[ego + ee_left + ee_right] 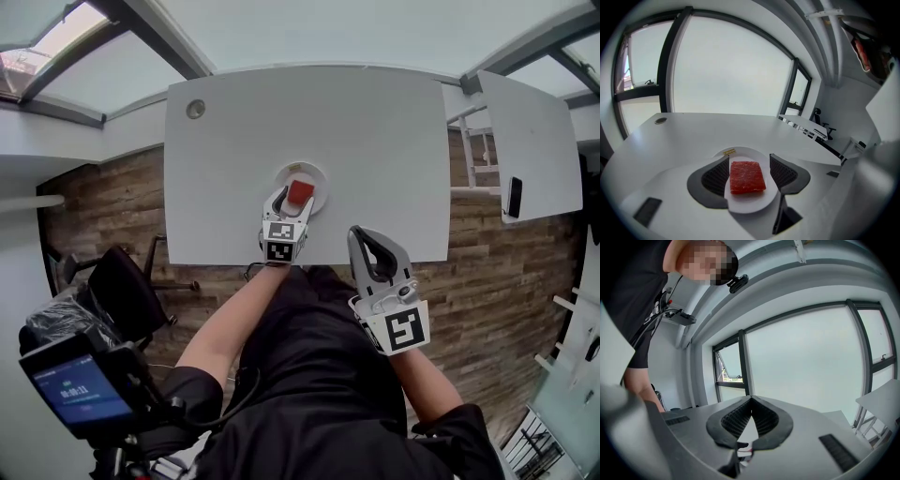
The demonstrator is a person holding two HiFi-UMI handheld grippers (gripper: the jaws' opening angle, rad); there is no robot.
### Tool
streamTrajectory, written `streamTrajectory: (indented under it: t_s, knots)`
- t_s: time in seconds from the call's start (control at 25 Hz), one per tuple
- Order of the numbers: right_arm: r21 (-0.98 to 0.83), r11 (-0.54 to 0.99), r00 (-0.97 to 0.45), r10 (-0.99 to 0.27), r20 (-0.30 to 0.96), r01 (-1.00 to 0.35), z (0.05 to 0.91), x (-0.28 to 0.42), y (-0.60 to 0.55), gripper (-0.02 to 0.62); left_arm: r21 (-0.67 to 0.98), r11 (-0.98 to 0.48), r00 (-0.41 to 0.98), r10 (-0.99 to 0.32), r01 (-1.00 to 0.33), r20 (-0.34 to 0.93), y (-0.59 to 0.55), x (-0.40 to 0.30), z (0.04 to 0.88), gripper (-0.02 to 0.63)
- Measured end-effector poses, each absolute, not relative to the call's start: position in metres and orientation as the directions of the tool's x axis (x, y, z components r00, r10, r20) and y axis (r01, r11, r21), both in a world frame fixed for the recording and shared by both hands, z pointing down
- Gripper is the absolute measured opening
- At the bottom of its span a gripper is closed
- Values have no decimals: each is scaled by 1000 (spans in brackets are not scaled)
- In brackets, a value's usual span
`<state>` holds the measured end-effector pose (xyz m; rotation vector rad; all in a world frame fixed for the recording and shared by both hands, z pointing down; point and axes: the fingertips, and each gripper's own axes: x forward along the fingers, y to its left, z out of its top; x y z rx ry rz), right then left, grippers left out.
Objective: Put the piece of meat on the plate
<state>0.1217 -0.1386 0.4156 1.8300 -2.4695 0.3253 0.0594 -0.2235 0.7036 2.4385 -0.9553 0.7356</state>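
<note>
A red slab of meat (300, 192) (747, 176) lies flat on a small white plate (318, 176) (751, 205) near the front edge of the white table (375, 141). My left gripper (293, 194) (749, 160) reaches over the plate and is open; its pads (716, 178) stand on either side of the meat with a gap on each side. My right gripper (359, 232) (751, 398) is held off the table's front edge, to the right of the plate, with its jaws shut and nothing between them.
A round cable grommet (195, 109) sits at the table's far left corner. A second white table (530, 141) with a dark phone (514, 197) stands to the right. A black chair (122, 291) and a device with a lit screen (80, 384) are at lower left.
</note>
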Motion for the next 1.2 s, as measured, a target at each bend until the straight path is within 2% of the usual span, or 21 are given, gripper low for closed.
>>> streamTrajectory:
  t_s: [0.24, 0.56, 1.12, 1.2]
  knots:
    - [-129, 302, -320, -935, 153, -944, 398, 83, -120, 5, 202, -658, 634, -522, -725, 571, -207, 26, 669, 268]
    - [-129, 325, -340, -932, 124, -937, 387, 65, -111, 5, 230, -659, 663, -538, -716, 521, -188, 21, 643, 267]
    - [-93, 322, -330, -939, 97, -942, 376, 53, -103, 6, 220, -712, 731, -570, -667, 374, -164, 9, 563, 6]
    - [-92, 305, -313, -945, 90, -948, 372, 54, -105, 5, 221, -727, 749, -562, -650, 351, -160, 8, 549, 6]
